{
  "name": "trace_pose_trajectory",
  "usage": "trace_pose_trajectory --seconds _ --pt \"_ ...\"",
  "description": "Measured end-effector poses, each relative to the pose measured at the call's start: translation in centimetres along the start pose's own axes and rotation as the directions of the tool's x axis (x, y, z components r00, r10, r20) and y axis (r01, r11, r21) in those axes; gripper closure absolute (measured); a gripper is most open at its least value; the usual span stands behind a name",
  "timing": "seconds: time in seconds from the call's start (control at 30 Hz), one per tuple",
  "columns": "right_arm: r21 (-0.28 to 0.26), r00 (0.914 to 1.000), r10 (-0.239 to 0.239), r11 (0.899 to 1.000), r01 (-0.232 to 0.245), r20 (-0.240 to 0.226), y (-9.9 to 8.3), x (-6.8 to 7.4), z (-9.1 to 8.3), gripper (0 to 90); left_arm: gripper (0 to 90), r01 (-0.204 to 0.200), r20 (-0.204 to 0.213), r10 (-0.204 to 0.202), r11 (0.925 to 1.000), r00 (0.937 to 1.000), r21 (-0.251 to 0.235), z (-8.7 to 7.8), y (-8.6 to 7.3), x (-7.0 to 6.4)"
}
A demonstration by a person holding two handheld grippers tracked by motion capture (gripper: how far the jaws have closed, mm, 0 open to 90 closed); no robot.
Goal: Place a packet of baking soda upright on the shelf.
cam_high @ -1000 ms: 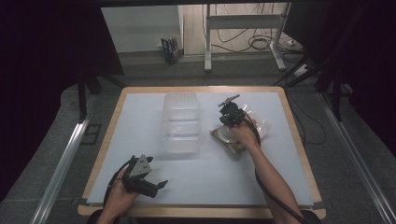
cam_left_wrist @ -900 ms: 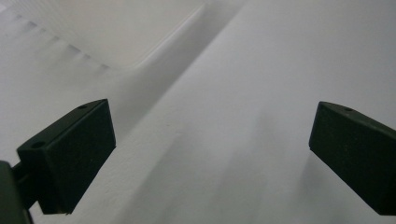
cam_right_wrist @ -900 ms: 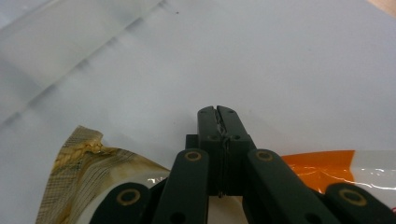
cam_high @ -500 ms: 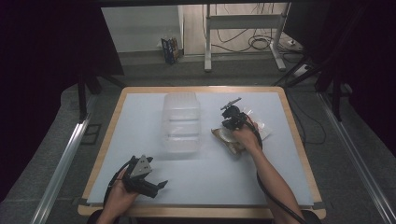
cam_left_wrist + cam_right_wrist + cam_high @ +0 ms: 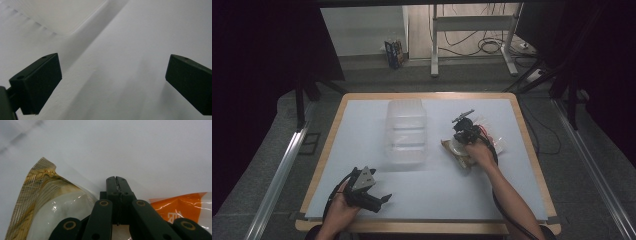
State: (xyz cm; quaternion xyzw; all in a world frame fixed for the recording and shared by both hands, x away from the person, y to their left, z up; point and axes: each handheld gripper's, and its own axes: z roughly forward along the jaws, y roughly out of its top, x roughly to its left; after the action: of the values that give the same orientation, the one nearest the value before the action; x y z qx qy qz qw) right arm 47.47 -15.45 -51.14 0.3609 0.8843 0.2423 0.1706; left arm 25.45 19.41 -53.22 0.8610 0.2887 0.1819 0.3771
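From above, the right gripper [image 5: 460,131] has slid a little toward the person since a second ago and now sits over the near packet [image 5: 458,153] on the right half of the table [image 5: 362,125]. A second clear packet [image 5: 494,141] lies just behind the right hand [image 5: 479,151]. The left gripper [image 5: 379,201] rests where it was, near the front left edge, held by the left hand [image 5: 343,210]. A clear tub [image 5: 406,131] stands mid-table, unmoved, well apart from both grippers. This view is too coarse to tell how the right jaws stand.

The left gripper view shows its own two jaws spread wide with bare table between them, nothing held. The tub [image 5: 45,15] fills the upper left corner, a closeness that the overhead view understates.

The right gripper view settles what the overhead cannot: the jaws are pressed together, a thin sliver of clear film seemingly pinched in the seam. The brown-patterned packet [image 5: 47,202] lies left of the jaws, holding something pale. An orange-printed packet [image 5: 185,206] lies to the right; its orange is barely seen from above.
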Motion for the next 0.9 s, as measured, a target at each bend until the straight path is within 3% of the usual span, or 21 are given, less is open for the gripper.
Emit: trace_pose_trajectory --seconds 0.37,0.63,0.9 --pt "0.001 0.9999 -0.009 1.0 0.009 0.013 -2.0 1.2 -1.6 89.2 0.6 -0.006 0.0 0.006 1.0 1.0 0.005 0.1 0.0 -0.1" --pt "0.009 0.9997 -0.024 1.0 0.024 -0.005 -3.9 2.5 -3.2 89.2 0.6 -0.009 0.003 0.009 0.9999 1.0 0.007 0.1 0.1 -0.2" --pt "0.013 0.9977 -0.067 0.998 0.067 0.009 -5.5 4.2 -4.6 89.1 0.6 -0.014 0.004 0.014 0.9999 0.9999 0.009 0.2 0.1 -0.2"
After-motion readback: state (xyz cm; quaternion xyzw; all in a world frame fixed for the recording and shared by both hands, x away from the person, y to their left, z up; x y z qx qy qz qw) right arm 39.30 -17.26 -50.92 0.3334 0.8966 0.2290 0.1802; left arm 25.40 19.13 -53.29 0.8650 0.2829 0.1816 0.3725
